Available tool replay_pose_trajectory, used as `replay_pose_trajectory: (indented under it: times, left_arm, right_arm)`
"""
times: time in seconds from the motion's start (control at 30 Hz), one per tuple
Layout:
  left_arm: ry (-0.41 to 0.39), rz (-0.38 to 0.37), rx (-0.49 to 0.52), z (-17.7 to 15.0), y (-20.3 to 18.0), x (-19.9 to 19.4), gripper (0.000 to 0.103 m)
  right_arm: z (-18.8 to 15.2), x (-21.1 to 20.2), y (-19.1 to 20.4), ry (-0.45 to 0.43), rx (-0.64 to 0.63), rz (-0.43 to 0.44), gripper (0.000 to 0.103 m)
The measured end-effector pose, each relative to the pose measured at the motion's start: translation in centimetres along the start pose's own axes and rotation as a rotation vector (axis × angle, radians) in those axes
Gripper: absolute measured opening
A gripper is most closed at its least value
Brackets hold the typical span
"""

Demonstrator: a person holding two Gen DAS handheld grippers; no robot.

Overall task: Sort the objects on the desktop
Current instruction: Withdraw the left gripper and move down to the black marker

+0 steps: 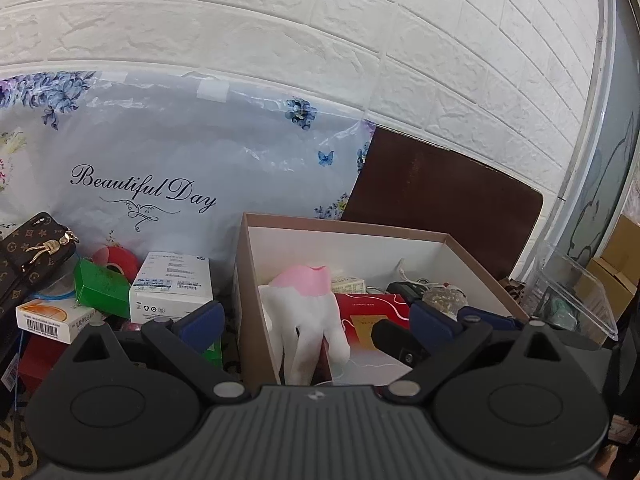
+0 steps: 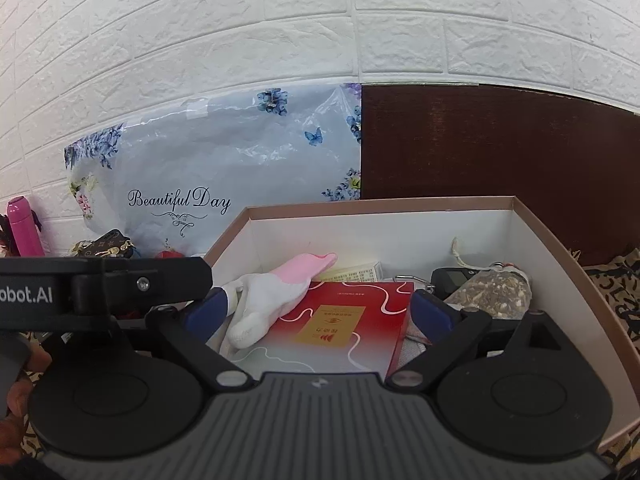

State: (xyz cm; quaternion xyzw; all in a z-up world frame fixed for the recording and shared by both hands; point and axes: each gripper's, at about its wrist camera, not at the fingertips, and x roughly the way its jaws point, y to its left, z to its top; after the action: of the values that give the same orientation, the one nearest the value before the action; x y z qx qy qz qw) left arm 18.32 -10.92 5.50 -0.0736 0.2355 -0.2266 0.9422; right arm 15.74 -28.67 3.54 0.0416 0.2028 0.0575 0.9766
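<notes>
The left gripper (image 1: 316, 316) stands with its blue-padded jaws spread wide and nothing pressed between them, and the right gripper (image 2: 320, 312) is the same, wide and empty over the box. Just ahead of both lies the white glove with a pink cuff (image 2: 276, 292), slumped inside the open cardboard box with white inner walls (image 2: 560, 280), its fingers draped over the red and grey booklet with a gold label (image 2: 344, 320) that lies flat on the box floor. To the right in the box sit a clear pouch of dried bits (image 2: 492, 292) and a small black device (image 2: 452, 278), close together. Outside the box, to the left, a pile waits: a white carton with printed labels (image 1: 172, 288), a green carton (image 1: 102, 288), a roll of red tape (image 1: 114, 260) and a brown monogrammed phone case (image 1: 30, 256) (leaning against the flowered plastic bag (image 1: 160, 160) behind). The glove appears to be already stowed, so the step in hand is probably reaching for the next loose thing. To do it well, lift clear of the box rim first, keep the jaws wide, and take the topmost carton squarely across its narrow faces so the pile beneath is not dragged.
</notes>
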Motion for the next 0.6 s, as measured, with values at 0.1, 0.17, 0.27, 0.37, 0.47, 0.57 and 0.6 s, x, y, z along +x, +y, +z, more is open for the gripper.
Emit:
replay_pose_trajectory:
  times: [0.1,0.17,0.27,0.37,0.47,0.57,0.6]
  left_arm:
    - [0.004,0.006,-0.004,0.0,-0.1,-0.8,0.102]
    - [0.003,0.005,-0.012,-0.1,0.0,-1.5,0.102]
    - [-0.016,-0.016,-0.024,-0.6,0.3,-3.2,0.102]
    - [-0.036,-0.029,-0.04,-1.4,0.7,-5.1,0.102]
    - [-0.043,-0.024,-0.068,-2.5,1.2,-6.7,0.102]
    - [-0.055,-0.026,-0.092,-3.7,1.7,-8.3,0.102]
    - [-0.059,-0.027,-0.101,-4.1,1.8,-8.7,0.102]
  right_arm:
    - [0.0,-0.7,0.0,-0.004,0.003,-0.003,0.096]
    - [0.0,-1.4,0.0,-0.01,0.008,-0.003,0.096]
    - [-0.1,-2.5,0.1,-0.018,0.012,-0.002,0.096]
    - [-0.4,-4.2,0.5,-0.04,0.0,0.002,0.096]
    - [-0.9,-5.9,1.1,-0.069,-0.021,0.002,0.096]
    - [-1.4,-7.5,1.6,-0.094,-0.025,-0.002,0.096]
    - [-1.6,-7.9,1.8,-0.1,-0.024,-0.001,0.096]
